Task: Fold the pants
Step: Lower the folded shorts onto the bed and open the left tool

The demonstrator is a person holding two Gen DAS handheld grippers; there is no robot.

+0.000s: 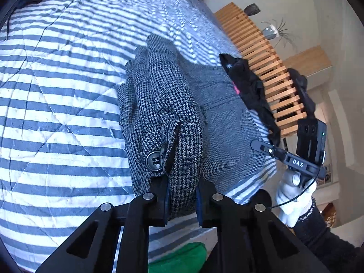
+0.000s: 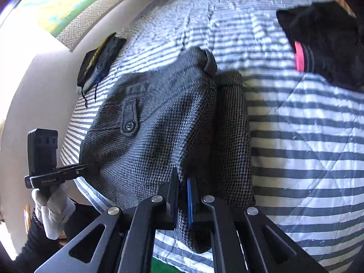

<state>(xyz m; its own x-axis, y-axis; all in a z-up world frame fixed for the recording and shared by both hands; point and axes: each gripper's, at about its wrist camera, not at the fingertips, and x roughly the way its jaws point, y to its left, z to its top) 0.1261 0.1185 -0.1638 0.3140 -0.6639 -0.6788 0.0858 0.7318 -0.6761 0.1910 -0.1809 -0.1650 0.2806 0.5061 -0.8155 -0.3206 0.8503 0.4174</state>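
Grey houndstooth pants (image 1: 173, 104) lie bunched on a striped quilt, with a button (image 1: 154, 160) showing near the waistband. My left gripper (image 1: 182, 186) is shut on a thick fold of the waistband. The same pants (image 2: 147, 136) spread out in the right wrist view, a buttoned pocket flap (image 2: 129, 118) facing up. My right gripper (image 2: 182, 177) is shut on a fold of the cloth at the near edge. Each gripper shows in the other's view, held by a white-gloved hand: the right gripper (image 1: 256, 145) and the left gripper (image 2: 87, 166) both pinch the pants' edge.
The blue-and-white striped quilt (image 1: 56, 91) covers the bed. A black garment with a pink patch (image 2: 325, 45) lies beside the pants, against a wooden slatted frame (image 1: 261, 50). Dark folded items (image 2: 100, 61) sit at the bed's wall-side edge. Something green (image 1: 179, 257) lies below the bed's edge.
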